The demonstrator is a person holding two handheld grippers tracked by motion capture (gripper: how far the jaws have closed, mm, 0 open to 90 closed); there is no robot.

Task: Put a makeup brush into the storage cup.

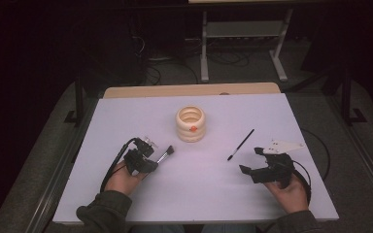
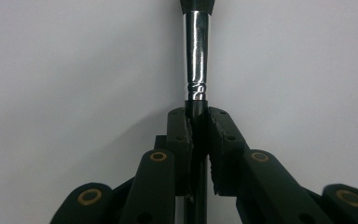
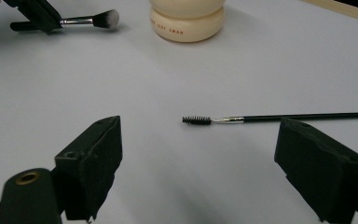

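Two claws are over the white desk, and I hold one in each hand. My left claw is clamped on the black handle of a makeup brush; in the left gripper view the toothed pads press that handle from both sides just below the shiny metal ferrule, and the brush runs straight away from the jaws. Its bristle head points toward a cream ribbed holder standing near the desk's middle. I can't tell whether the bristles rest on the desk or sit just above it. My right claw is spread wide with nothing between its jaws. Ahead of it lies a thin spoolie brush, flat on the desk, its bristled tip toward the left claw's side and its black handle angled away. Both brushes are well apart from each other.
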